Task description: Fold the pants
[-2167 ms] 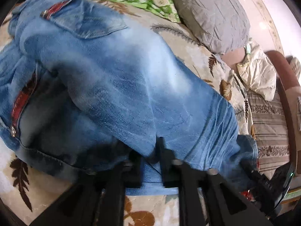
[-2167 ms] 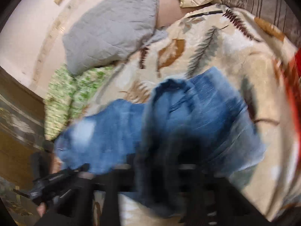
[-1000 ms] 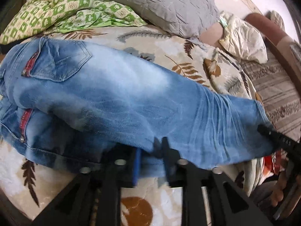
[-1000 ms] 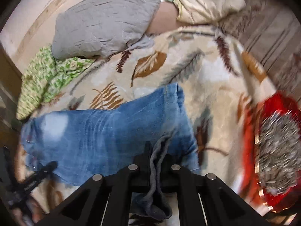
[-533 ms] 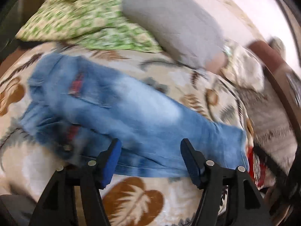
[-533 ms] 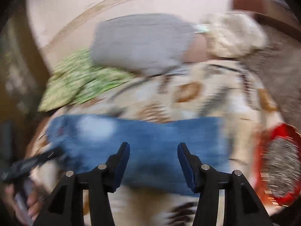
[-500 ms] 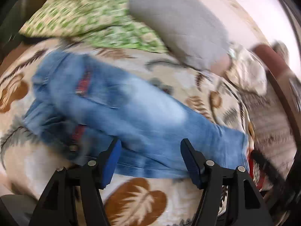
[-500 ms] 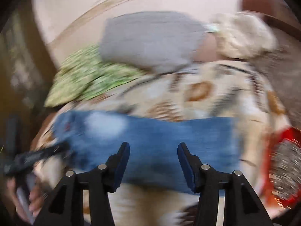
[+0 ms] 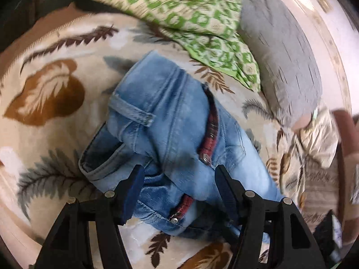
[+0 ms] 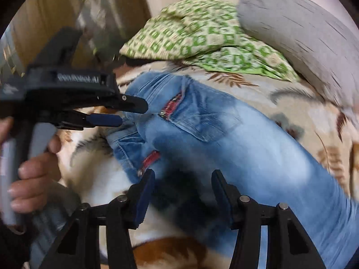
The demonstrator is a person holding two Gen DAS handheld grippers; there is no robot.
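Note:
Light blue jeans (image 9: 170, 134) lie on the leaf-print bedspread, legs laid one on the other, waistband toward the left. My left gripper (image 9: 179, 179) is open and empty, its fingers straddling the waistband area near the red-lined pocket edge. In the right wrist view the jeans (image 10: 224, 139) stretch to the lower right. My right gripper (image 10: 182, 190) is open and empty, over the seat of the jeans. The left gripper also shows in the right wrist view (image 10: 125, 112), open at the waistband's edge, held by a hand.
A green patterned cloth (image 9: 188, 15) and a grey pillow (image 9: 282, 51) lie at the far side of the bedspread (image 9: 44, 94). A cream quilted item (image 9: 320, 134) lies at the right. A wooden cabinet (image 10: 56, 15) stands beyond the bed's left edge.
Both grippers let go of the jeans and opened about a second ago. Since then both have moved left along the jeans, from the leg to the waistband end.

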